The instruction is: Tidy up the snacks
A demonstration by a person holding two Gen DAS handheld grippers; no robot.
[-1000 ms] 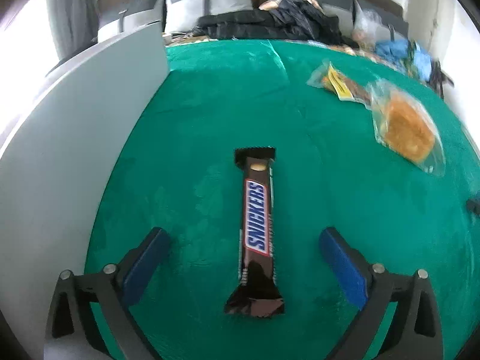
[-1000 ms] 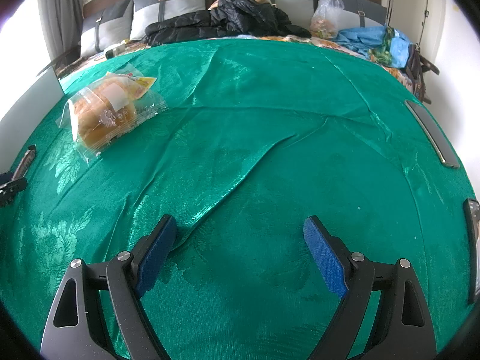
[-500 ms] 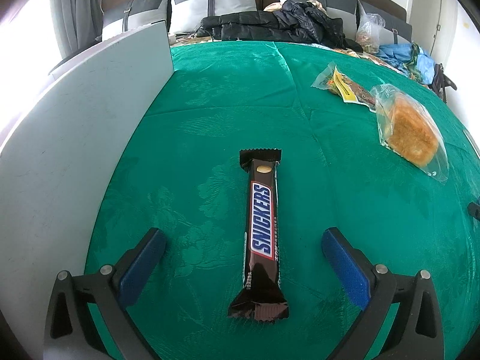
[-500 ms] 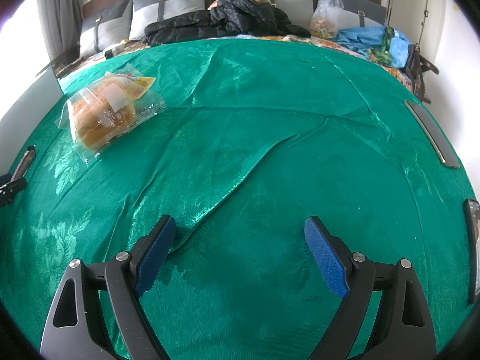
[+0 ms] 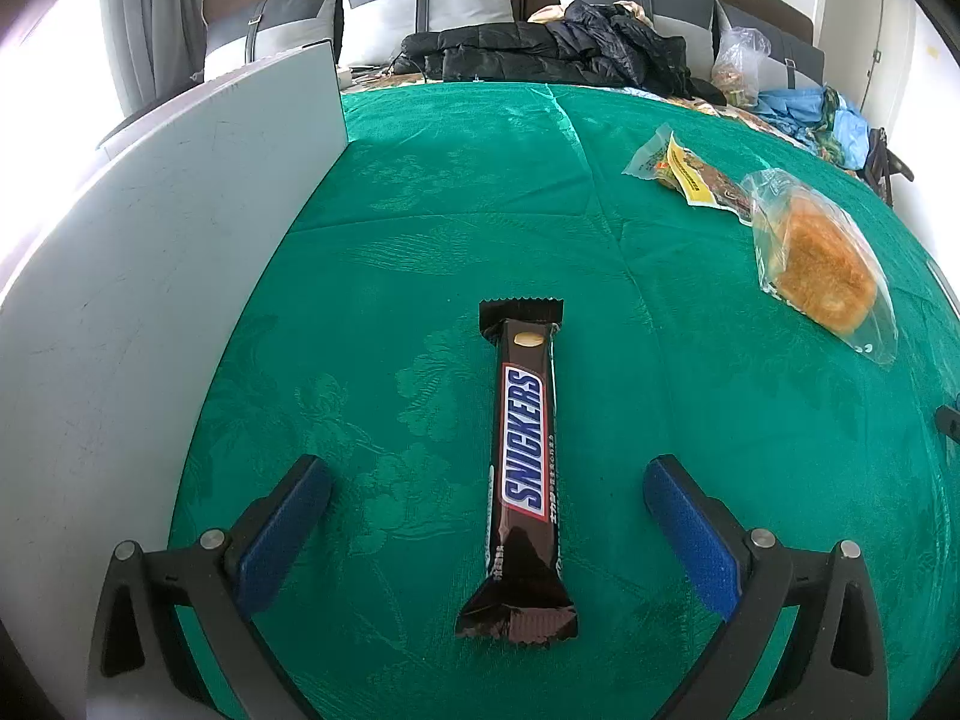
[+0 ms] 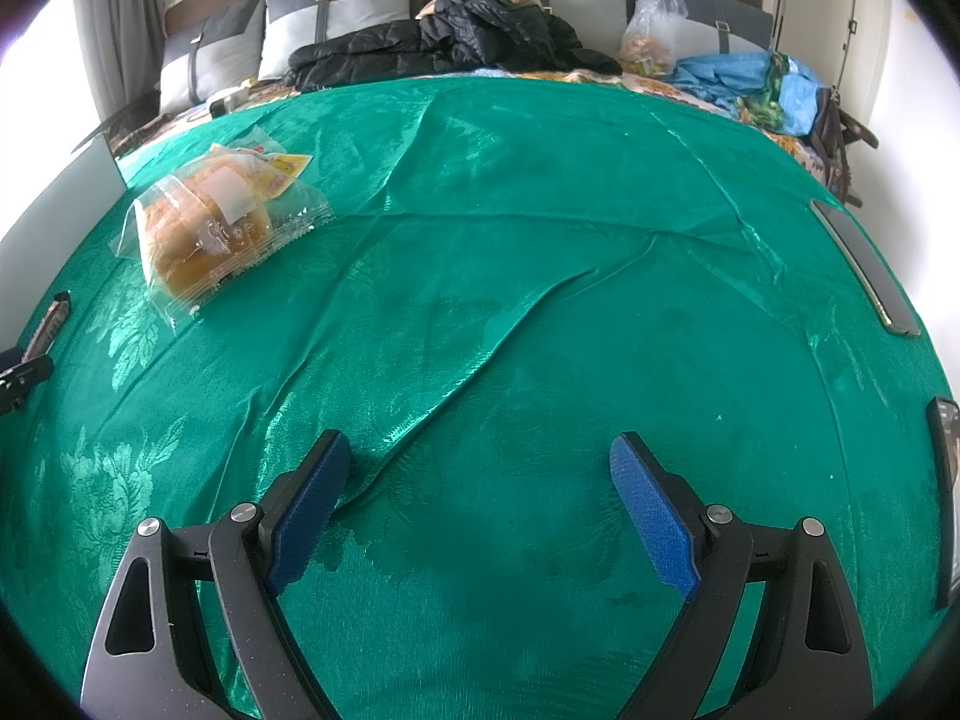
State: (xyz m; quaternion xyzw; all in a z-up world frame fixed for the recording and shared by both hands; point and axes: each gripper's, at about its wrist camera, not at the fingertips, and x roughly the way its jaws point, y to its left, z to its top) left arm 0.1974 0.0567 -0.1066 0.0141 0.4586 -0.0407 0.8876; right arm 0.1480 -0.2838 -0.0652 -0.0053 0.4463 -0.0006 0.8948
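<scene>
A brown Snickers bar [image 5: 523, 462] lies lengthwise on the green cloth [image 5: 456, 210], its near end between the blue pads of my left gripper [image 5: 487, 510], which stands open and apart from it. A bagged bun [image 5: 822, 267] and a yellow-labelled snack packet [image 5: 684, 171] lie at the right. In the right wrist view the same bagged bun [image 6: 204, 240] sits far left, partly covering the yellow packet [image 6: 282, 171]. My right gripper [image 6: 480, 498] is open over bare cloth with nothing between its fingers.
A grey-white panel [image 5: 150, 276] stands upright along the left. Dark jackets [image 6: 444, 42], pillows and plastic bags [image 6: 651, 30] lie at the back. Flat dark objects [image 6: 864, 267] lie along the right edge of the cloth. The cloth has a long wrinkle [image 6: 480, 360].
The left wrist view has shifted slightly, so the Snickers bar now sits a little further right and straighter between the pads. The right gripper has hardly moved.
</scene>
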